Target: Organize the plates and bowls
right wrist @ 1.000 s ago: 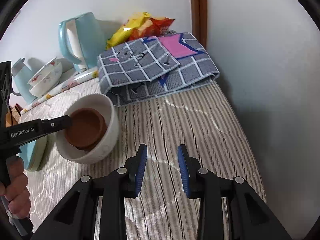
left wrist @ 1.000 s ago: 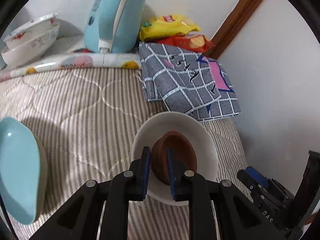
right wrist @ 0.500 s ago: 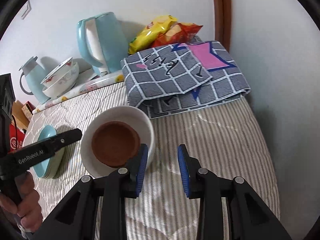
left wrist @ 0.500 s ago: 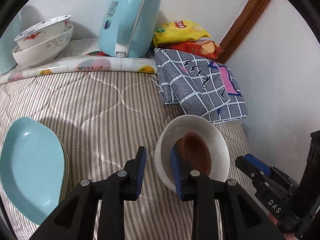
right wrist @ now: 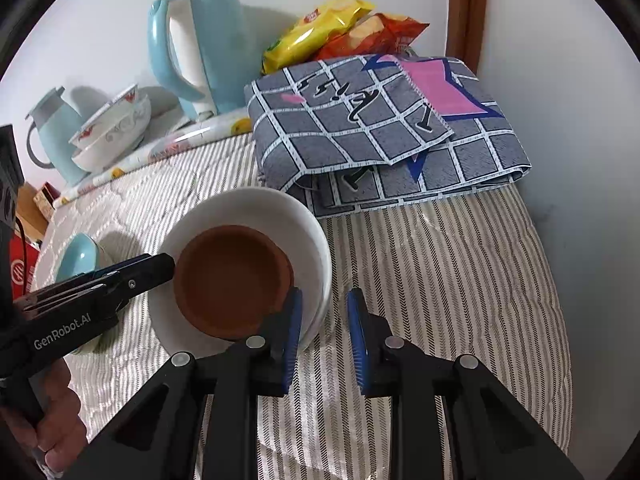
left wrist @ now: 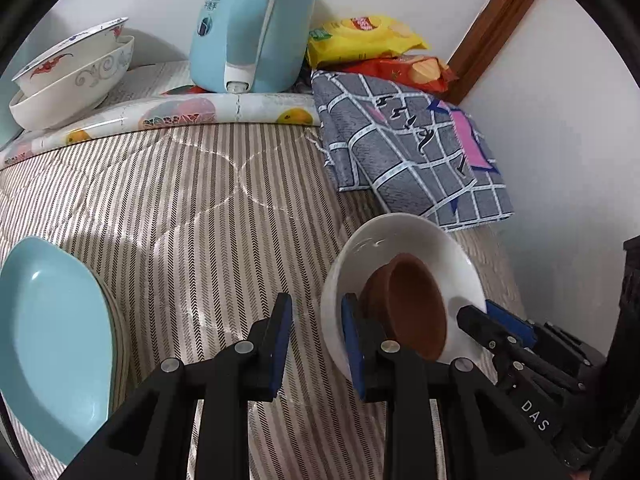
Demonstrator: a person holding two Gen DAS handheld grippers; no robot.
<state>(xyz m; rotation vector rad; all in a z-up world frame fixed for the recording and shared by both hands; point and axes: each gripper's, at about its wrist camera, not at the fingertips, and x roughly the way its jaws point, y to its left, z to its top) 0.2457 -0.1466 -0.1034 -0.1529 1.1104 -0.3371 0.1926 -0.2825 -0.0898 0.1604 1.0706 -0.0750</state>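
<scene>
A white bowl (left wrist: pixel 408 236) (right wrist: pixel 256 204) sits on the striped quilt with a brown bowl (left wrist: pixel 416 304) (right wrist: pixel 232 280) nested inside. My left gripper (left wrist: pixel 316 340) is open, with the white bowl's near rim between its fingers. My right gripper (right wrist: pixel 322 332) is open, with the bowl's right rim between its fingers; it also shows in the left wrist view (left wrist: pixel 500 324). The left gripper's finger (right wrist: pixel 136 268) reaches the bowl's left side. A light blue plate (left wrist: pixel 52 336) (right wrist: pixel 80 256) lies at the left. Two stacked patterned bowls (left wrist: pixel 76 72) (right wrist: pixel 116 128) stand at the back left.
A light blue kettle (left wrist: pixel 248 24) (right wrist: pixel 200 44) stands at the back. A folded grey checked cloth (left wrist: pixel 408 152) (right wrist: pixel 380 128) lies by the wall, with snack bags (left wrist: pixel 372 48) (right wrist: pixel 344 28) behind. A blue jug (right wrist: pixel 52 128) stands at far left. The wall is close on the right.
My left gripper let go of the brown bowl, opened and shifted left onto the white bowl's rim. My right gripper closed in on the bowl's right rim.
</scene>
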